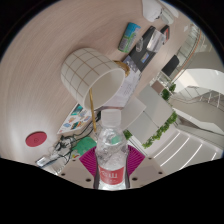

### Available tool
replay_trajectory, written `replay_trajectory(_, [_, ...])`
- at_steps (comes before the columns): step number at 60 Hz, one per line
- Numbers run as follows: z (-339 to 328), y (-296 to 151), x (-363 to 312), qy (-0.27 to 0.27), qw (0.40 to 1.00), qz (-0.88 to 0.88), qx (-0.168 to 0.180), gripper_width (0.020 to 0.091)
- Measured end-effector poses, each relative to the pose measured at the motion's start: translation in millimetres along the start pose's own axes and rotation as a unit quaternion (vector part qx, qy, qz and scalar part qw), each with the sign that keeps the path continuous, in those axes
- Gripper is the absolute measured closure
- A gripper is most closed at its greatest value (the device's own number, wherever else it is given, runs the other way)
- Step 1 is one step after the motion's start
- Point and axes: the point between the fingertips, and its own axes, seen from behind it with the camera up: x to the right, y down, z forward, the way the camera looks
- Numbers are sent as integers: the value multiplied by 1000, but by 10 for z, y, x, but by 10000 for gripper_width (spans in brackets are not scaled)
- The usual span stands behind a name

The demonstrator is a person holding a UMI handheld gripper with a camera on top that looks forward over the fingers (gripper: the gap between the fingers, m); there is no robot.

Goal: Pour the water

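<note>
We find a clear plastic water bottle (pixel 112 158) held between the jaws, its white cap (pixel 111 122) pointing away from the camera. A red label (pixel 111 178) wraps the lower body of the bottle; there is white print on it, but we cannot read any brand or wording. The gripper (pixel 111 170) has its jaws drawn in narrow, and the magenta pads (pixel 88 163) press against the bottle on both sides, so the bottle is gripped and carried rather than resting on anything.

Beyond the jaws, the whole scene appears strongly tilted. Just ahead of the cap stands a pale, cylindrical paper cup (pixel 100 90) with its open mouth turned toward the bottle. Further beyond lies a white table (pixel 150 95) carrying a teal cup (pixel 127 40) and a dark object we cannot identify. To one side of the jaws, we note a red round item (pixel 37 137) on a pale surface. Green foliage (pixel 155 130) shows on the other side.
</note>
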Motion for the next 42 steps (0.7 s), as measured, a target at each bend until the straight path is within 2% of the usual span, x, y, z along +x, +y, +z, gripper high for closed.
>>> replay_trajectory(8, [10, -35, -15, -3, 998, 55, 15, 758])
replay_trajectory(14, [26, 185, 204, 1, 968, 250, 26, 757])
replay_trajectory(16, [18, 290, 242, 0, 939, 343, 32, 756])
replay_trajectory(17, [-45, 337, 237, 16, 918, 394, 35, 756])
replay_trajectory(19, [-21, 389, 240, -10, 873, 485, 57, 756])
replay_trajectory(23, [-72, 441, 106, -59, 727, 677, 96, 726])
replay_trajectory(25, [-242, 397, -55, -53, 639, 760, 105, 712])
replay_trajectory(27, [-195, 465, -93, -77, 579, 802, 126, 703])
replay_trajectory(30, [-219, 561, -278, -75, 510, 845, 146, 691])
replay_trajectory(32, [-235, 546, -473, -67, 480, 862, 149, 692])
replay_trajectory(42, [-213, 537, -1068, -71, 464, 863, 187, 682])
